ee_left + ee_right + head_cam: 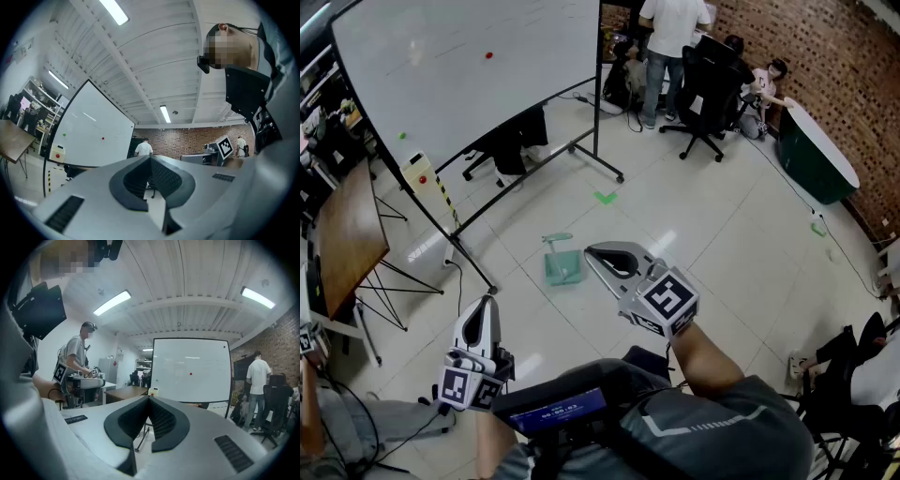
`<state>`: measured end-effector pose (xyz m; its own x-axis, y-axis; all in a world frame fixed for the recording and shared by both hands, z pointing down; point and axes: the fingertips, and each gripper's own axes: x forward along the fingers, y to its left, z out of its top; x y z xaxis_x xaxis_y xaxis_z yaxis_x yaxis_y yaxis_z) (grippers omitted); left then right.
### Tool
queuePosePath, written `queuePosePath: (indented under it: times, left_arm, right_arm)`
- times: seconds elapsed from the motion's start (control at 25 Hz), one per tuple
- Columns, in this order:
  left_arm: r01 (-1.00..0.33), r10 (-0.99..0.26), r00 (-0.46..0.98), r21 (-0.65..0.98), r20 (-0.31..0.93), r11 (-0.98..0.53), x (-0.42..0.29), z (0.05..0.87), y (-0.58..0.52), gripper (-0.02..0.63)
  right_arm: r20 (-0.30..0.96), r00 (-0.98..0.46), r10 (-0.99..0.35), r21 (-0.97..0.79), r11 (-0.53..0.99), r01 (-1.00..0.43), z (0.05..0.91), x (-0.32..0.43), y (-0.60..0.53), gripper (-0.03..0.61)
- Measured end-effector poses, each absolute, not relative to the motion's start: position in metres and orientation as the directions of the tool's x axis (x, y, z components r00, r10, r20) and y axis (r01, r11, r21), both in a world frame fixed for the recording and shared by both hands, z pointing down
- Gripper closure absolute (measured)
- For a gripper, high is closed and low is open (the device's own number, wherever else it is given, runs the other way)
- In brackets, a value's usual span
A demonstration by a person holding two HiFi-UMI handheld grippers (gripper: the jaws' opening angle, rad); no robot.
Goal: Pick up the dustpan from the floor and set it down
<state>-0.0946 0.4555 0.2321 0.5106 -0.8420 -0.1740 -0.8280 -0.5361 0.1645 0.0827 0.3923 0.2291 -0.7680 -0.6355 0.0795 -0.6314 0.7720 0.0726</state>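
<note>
So at this point nothing was picked up yet: the dustpan (563, 269), a small green one, was lying on the pale tiled floor (712, 234) out in front of the person, just past the tip of the right gripper (590, 250) as the head view framed it, but well below it and not touching. Both tongs were pinched fully closed with nothing in them. You could see the tips meeting in each gripper view, and the left gripper (490, 299) hung lower down on the person's left, apart from everything. The 2 grippers were pointing roughly level at the room, not down, so neither gripper view had the dustpan in frame at all. My guess at what could go wrong: going in with closed jaws would just shove the pan across that smooth tile, so the right one needs opening 1st. The handle (556, 239) looked thin and sat low to the floor, so a shallow bite could slip off or tip the pan as it lifts. The whiteboard (469, 66) stand had a leg (473, 251) on the floor near the pan's left, which the left gripper could clip on the way down.
</note>
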Motion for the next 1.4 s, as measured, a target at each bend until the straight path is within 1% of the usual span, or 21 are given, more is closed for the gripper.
queuePosePath:
  times: [0.32, 0.56, 0.8, 1.12, 1.28, 1.4]
  left_arm:
    - [-0.820, -0.838, 0.517, 0.178, -0.175, -0.544, -0.124, 0.240, 0.453, 0.588]
    - [-0.825, -0.844, 0.512, 0.181, -0.163, -0.535, -0.137, 0.253, 0.406, 0.589]
    - [-0.870, -0.884, 0.443, 0.166, -0.151, -0.465, -0.151, 0.260, 0.324, 0.588]
    - [-0.921, -0.934, 0.335, 0.167, -0.127, -0.353, -0.191, 0.259, 0.157, 0.589]
    - [-0.944, -0.955, 0.282, 0.154, -0.088, -0.293, -0.185, 0.264, 0.115, 0.588]
    - [-0.946, -0.960, 0.264, 0.167, -0.092, -0.277, -0.190, 0.265, 0.084, 0.588]
  right_arm:
    - [0.062, -0.764, -0.642, 0.047, 0.767, -0.640, 0.227, 0.059, 0.385, 0.563]
    - [0.052, -0.776, -0.629, 0.036, 0.777, -0.628, 0.238, 0.044, 0.336, 0.563]
    - [0.019, -0.831, -0.555, 0.013, 0.832, -0.555, 0.245, 0.027, 0.242, 0.563]
    - [0.033, -0.912, -0.408, 0.005, 0.913, -0.409, 0.253, -0.019, 0.065, 0.563]
    - [0.015, -0.937, -0.348, -0.028, 0.937, -0.349, 0.252, -0.012, 0.017, 0.563]
    - [0.022, -0.944, -0.329, -0.038, 0.943, -0.329, 0.256, -0.015, -0.014, 0.563]
